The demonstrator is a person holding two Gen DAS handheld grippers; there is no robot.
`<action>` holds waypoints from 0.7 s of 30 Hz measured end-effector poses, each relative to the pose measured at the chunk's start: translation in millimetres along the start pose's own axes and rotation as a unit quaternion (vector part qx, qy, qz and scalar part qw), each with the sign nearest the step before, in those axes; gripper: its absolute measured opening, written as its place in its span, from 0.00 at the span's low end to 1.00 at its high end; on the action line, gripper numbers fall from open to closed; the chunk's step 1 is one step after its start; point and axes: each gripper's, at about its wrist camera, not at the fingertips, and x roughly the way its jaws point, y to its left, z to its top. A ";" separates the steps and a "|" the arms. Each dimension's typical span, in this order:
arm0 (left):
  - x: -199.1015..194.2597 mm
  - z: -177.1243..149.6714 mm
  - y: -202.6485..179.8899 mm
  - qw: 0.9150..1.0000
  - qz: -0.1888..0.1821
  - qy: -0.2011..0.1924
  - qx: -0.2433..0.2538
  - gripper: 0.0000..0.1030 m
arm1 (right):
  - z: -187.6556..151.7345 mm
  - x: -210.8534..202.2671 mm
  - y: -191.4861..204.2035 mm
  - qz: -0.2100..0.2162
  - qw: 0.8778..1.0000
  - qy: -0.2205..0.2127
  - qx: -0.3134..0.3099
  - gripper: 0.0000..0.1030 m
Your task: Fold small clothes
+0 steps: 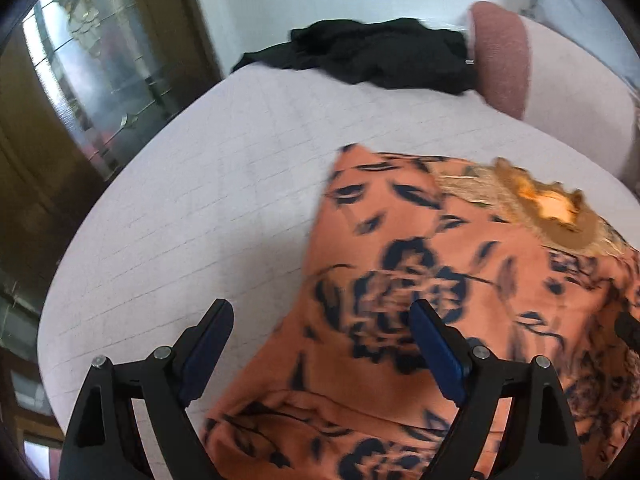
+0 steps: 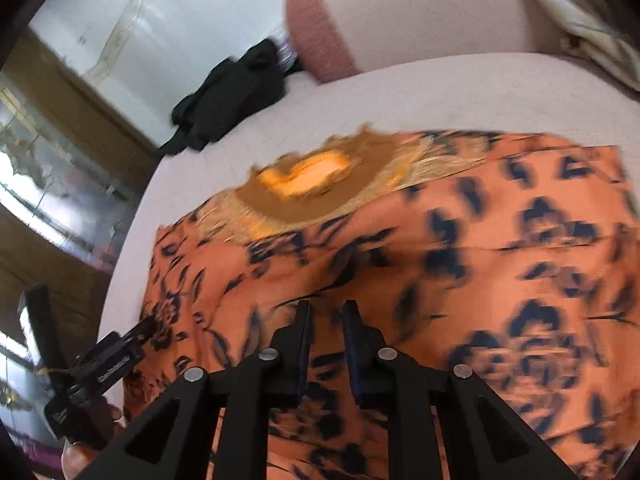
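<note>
An orange garment with a dark floral print [image 1: 440,280] lies spread on the pale bed [image 1: 200,200], its gold embroidered neckline [image 1: 552,208] at the far side. My left gripper [image 1: 322,320] is open above the garment's left edge and holds nothing. In the right wrist view the same garment [image 2: 440,260] fills the middle, neckline [image 2: 312,180] far. My right gripper [image 2: 327,312] hovers over the cloth with the jaws a narrow gap apart and nothing between them. The left gripper [image 2: 148,324] shows at the lower left.
A crumpled black garment [image 1: 380,56] lies at the bed's far edge, also seen in the right wrist view [image 2: 228,108]. A pink bolster pillow [image 1: 504,56] lies beside it. A glass-fronted wooden cabinet [image 1: 88,80] stands left of the bed.
</note>
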 end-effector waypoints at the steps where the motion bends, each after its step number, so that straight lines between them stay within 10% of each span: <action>1: -0.9 -0.9 -6.7 1.000 -0.008 0.002 0.009 0.87 | 1.3 -5.4 -7.1 -0.010 1.000 -0.003 0.007 0.18; 11: 7.5 -15.3 -42.3 0.996 -0.049 0.039 0.071 0.89 | -3.2 -64.5 -135.5 -0.053 0.976 -0.014 0.209 0.19; 13: 6.2 -14.6 -35.2 0.996 -0.059 0.046 0.059 0.89 | -14.5 -68.9 -151.7 0.004 0.967 -0.016 0.256 0.19; 21: -7.1 -9.0 -1.9 0.999 -0.024 0.004 0.029 0.89 | -17.1 -116.8 -137.6 -0.006 0.967 -0.108 0.229 0.21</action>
